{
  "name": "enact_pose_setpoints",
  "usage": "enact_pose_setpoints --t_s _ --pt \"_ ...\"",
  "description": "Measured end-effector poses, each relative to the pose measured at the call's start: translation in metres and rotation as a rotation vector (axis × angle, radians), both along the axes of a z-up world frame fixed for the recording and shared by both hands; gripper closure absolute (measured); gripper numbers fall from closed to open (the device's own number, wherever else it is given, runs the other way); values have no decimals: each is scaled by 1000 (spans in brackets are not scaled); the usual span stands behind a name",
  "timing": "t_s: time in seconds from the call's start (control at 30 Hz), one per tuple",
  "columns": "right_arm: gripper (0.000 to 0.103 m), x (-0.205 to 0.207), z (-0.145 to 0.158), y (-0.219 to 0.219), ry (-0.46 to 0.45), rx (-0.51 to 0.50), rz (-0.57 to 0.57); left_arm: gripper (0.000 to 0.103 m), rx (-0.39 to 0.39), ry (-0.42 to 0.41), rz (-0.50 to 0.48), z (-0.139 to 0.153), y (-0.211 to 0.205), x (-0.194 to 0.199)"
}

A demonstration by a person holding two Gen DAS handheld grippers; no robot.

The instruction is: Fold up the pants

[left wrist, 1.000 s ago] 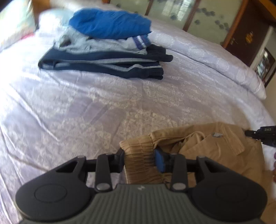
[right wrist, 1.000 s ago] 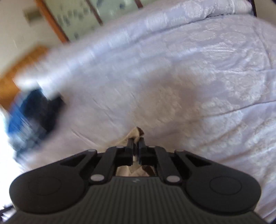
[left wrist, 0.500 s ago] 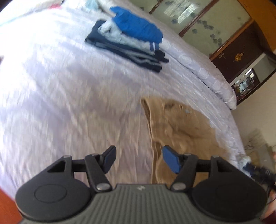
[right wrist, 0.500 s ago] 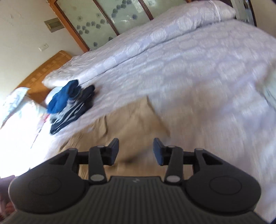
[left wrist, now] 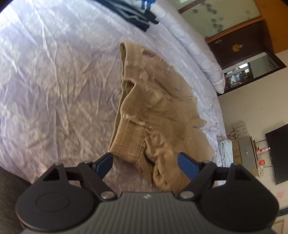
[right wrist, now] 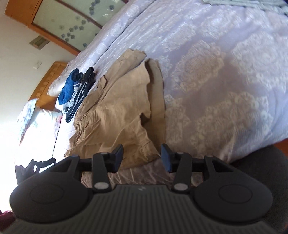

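Tan pants [left wrist: 153, 108] lie crumpled on the lilac bedspread [left wrist: 54, 81], the ribbed waistband near my left gripper. My left gripper [left wrist: 145, 162] is open and empty, hovering just above the near end of the pants. In the right wrist view the same pants [right wrist: 118, 111] lie folded over themselves. My right gripper [right wrist: 142, 156] is open and empty above their near edge. The left gripper's black body [right wrist: 36, 165] shows at the left of that view.
A stack of folded blue, grey and navy clothes [right wrist: 75, 90] lies further up the bed, also in the left wrist view [left wrist: 136, 14]. Pillows [right wrist: 36, 122] and a wooden headboard [right wrist: 48, 79] lie beyond. The bed edge [right wrist: 252, 149] is close. A wall, cabinet and television [left wrist: 277, 153] stand beside the bed.
Both grippers have let go of the pants, opened and pulled back toward the near bed edge. The pants now lie loose on the bed.
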State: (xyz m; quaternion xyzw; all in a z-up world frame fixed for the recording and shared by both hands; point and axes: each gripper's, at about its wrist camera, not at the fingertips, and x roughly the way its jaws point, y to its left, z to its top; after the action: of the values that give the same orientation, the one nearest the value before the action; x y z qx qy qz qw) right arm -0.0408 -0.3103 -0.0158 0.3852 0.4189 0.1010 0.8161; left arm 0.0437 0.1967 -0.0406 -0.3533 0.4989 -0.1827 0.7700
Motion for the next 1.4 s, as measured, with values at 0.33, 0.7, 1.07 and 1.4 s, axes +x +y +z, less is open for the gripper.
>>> enact_pose_setpoints --t_s 0.33,0.7,1.07,1.4 --pt "55 -6 -5 -15 8 15 -54 54 -47 73 51 -16 -5 -3" --pt "55 -5 -19 -1 25 114 -46 51 -77 77 93 -21 4 -3" --pt "88 -2 24 9 -104 37 21 85 -157 76 109 -5 18 -9" --pt "88 112 72 6 -300 49 -6 86 -299 -11 193 39 18 70"
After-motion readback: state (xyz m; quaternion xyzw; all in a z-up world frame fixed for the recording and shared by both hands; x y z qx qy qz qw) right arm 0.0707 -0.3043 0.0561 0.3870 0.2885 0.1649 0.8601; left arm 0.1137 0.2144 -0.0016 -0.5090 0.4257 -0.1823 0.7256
